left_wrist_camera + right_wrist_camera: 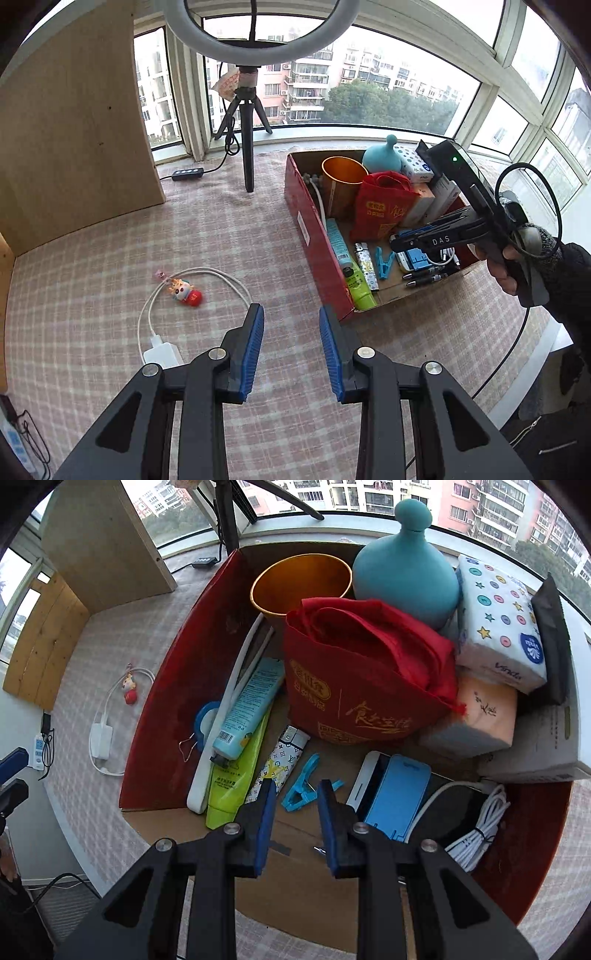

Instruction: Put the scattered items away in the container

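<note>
A red cardboard box [155, 716] is holding an orange cup [299, 583], red bag [365, 679], tubes, and a blue clip [301, 784] (crowded). Both grippers, left gripper [291, 314] and right gripper [293, 786], are gaping empty. A white charger cable [162, 332] is lying on the checked cloth's left side.

A checked cloth [229, 236] covered the surface. On it sat the red box [314, 236], a white charger [162, 352] with its looped cable [229, 280], 1 small charm [184, 291], a tripod [248, 147] and a wooden panel [74, 129].
</note>
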